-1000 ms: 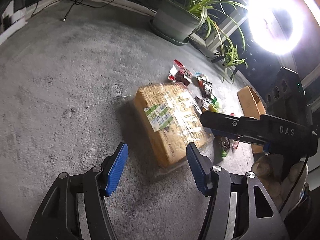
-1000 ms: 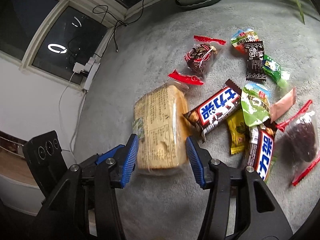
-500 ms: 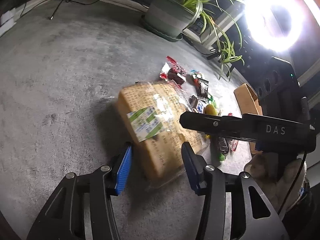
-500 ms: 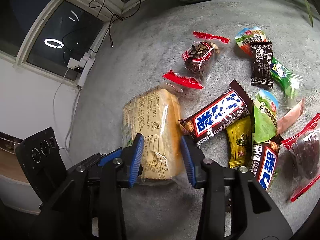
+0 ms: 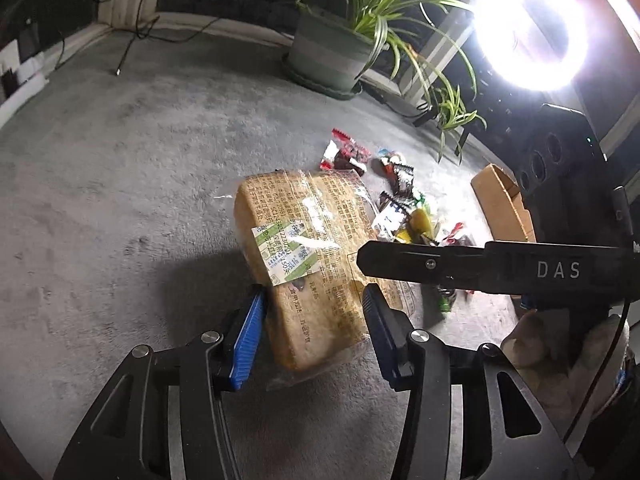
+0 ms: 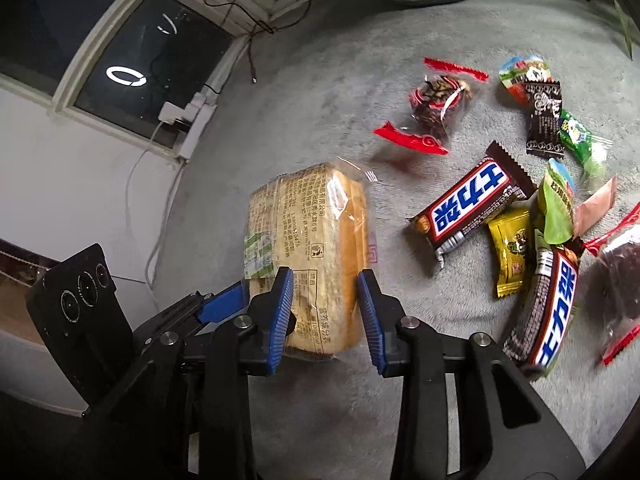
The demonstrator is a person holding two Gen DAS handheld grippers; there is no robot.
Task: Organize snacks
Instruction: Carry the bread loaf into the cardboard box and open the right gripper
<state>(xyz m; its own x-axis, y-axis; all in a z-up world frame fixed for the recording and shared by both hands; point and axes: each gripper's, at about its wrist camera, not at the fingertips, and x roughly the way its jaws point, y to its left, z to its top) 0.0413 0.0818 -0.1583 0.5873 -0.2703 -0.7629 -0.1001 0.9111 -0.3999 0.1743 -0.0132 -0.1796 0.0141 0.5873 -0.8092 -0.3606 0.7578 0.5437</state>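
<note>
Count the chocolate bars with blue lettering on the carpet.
2. One chocolate bar lies slanted just right of the bread pack; the other chocolate bar lies lower right, near the picture's edge, partly under other wrappers. More may be hidden in the pile.

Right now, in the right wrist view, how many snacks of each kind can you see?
Bread loaf: 1
Chocolate bars: 2
Red-ended clear packets: 2
Small wrapped sweets: 6
Total: 11
</note>
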